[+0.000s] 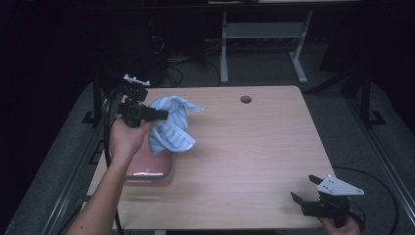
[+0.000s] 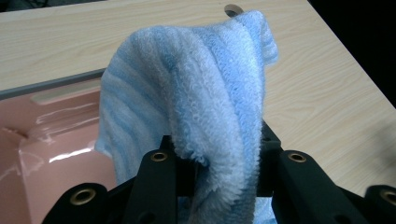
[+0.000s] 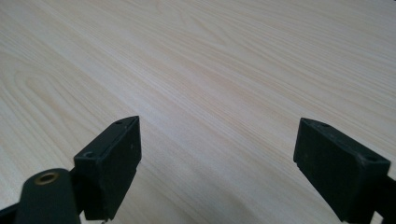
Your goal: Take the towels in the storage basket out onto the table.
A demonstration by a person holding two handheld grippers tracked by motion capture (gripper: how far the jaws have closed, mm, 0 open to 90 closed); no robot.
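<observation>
Left tongs point(image 1: 164, 115): clamped on blue striped towel point(image 1: 171, 128), held above pink tray point(image 1: 149, 164) at bench point(image 1: 254, 156) left. Right tongs point(image 1: 304, 188): wide apart, holding nothing, near right.

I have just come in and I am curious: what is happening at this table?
A person works with a gripper in each hand. The left gripper is shut on a blue striped towel and holds it up, above a pink tray at the table's left edge. The right gripper is open, with nothing in it, near the front right corner.
</observation>
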